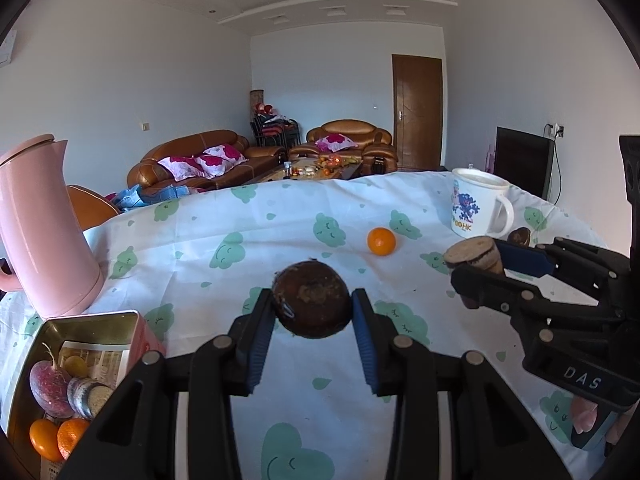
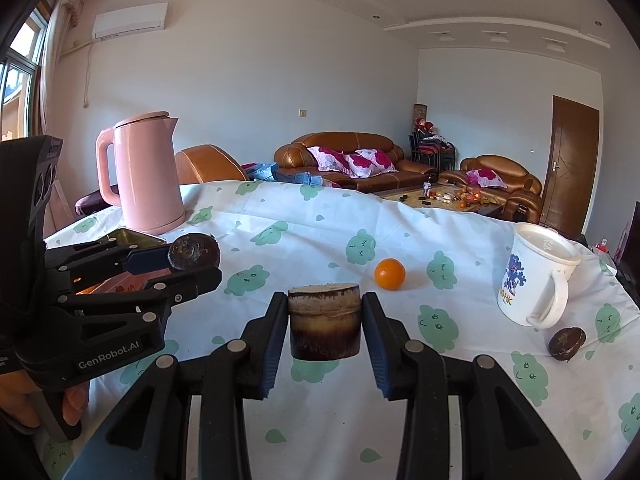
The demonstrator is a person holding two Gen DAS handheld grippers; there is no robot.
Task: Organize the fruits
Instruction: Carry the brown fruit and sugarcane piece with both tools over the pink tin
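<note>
**Both grippers loaded, tin part filled**

Over the middle of the counter (image 1: pixel 280 248), in the left wrist view, the left gripper (image 1: pixel 313 312) has its jaws closed partway on a dark round fruit (image 1: pixel 312 300), which fills the gap between the blue pads and seems to hang clear of the cloth. At the counter's near left corner sits an open tin (image 1: pixel 132 320), next to the pink kettle (image 1: pixel 40 232). Inside the tin lie two oranges (image 1: pixel 56 438), a reddish radish-like root (image 1: pixel 50 388), a cut cylindrical piece and a small yellow fruit. A loose orange (image 1: pixel 381 241) rests toward the far side of the counter, near the white mug (image 1: pixel 476 208). The right gripper (image 1: pixel 480 262) comes in from the right with a cut brown cylinder (image 1: pixel 472 254) in its grip.

From the right wrist view, the right gripper's jaws are pressed on both sides of that brown cylinder, which is upright with its pale cut face on top. The left gripper is at the left, just in front of the tin, its dark fruit held. A second dark fruit (image 2: pixel 567 343) lies near the counter's right edge beside the mug, and the loose orange sits mid-counter.

My judgement: the sorting is roughly halfway. Several pieces are in the tin, two are in hand awaiting placement, and the orange and second dark fruit remain to be collected.
</note>
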